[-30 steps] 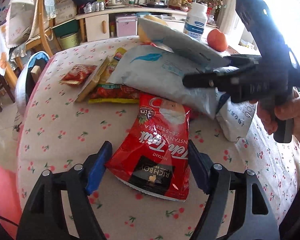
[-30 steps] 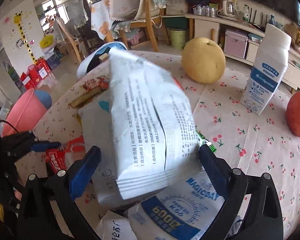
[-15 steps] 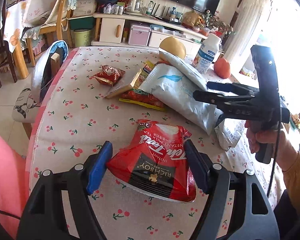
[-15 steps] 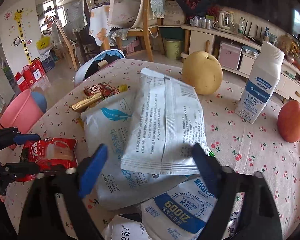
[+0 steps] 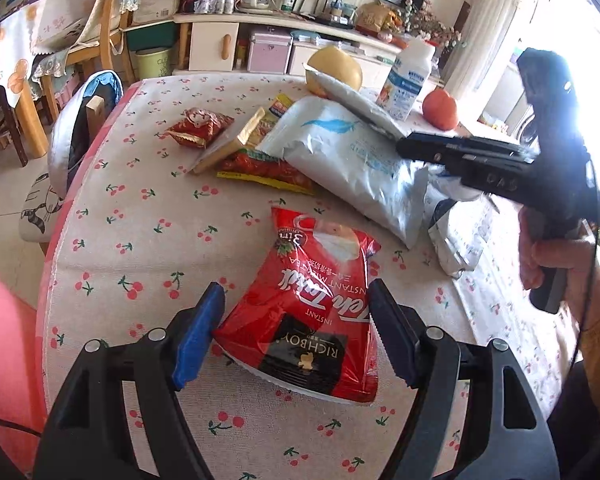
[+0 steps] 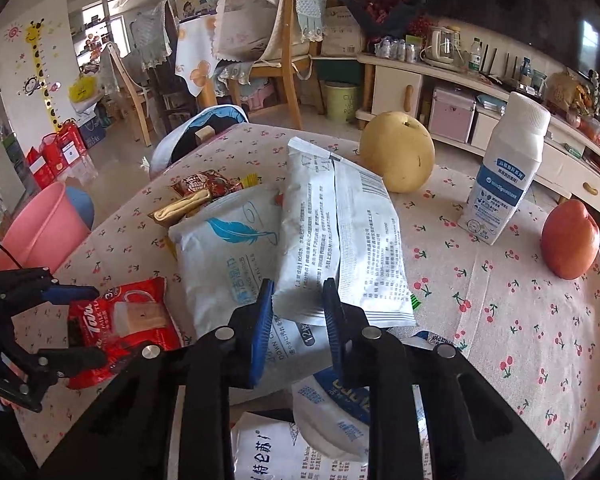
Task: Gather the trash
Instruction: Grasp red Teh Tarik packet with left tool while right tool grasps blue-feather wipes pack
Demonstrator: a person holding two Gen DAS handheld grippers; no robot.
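A red instant milk tea packet (image 5: 312, 312) hangs between the blue pads of my left gripper (image 5: 296, 292), which is shut on its sides just above the cherry-print tablecloth (image 5: 148, 216). The right wrist view shows that packet (image 6: 132, 320) and the left gripper (image 6: 96, 324) at the left. My right gripper (image 6: 298, 286) is closing its jaws, and the near left edge of a white printed packet (image 6: 340, 240) is pinched between them. That packet lies on a pale bag with a blue feather (image 6: 228, 248). From the left wrist view the right gripper (image 5: 404, 146) reaches in from the right.
A yellow pear (image 6: 398, 156), a white bottle (image 6: 508, 172) and a red fruit (image 6: 570, 240) stand on the far side of the table. Small snack wrappers (image 5: 200, 128) lie behind the feather bag. More white and blue pouches (image 6: 340, 400) sit under the right gripper. A pink bucket (image 6: 40, 232) stands on the floor at the left.
The right jaws went from wide apart to pinching the white packet's near edge, and the packet has sunk flatter. The left gripper drew back slightly with the red packet still in it.
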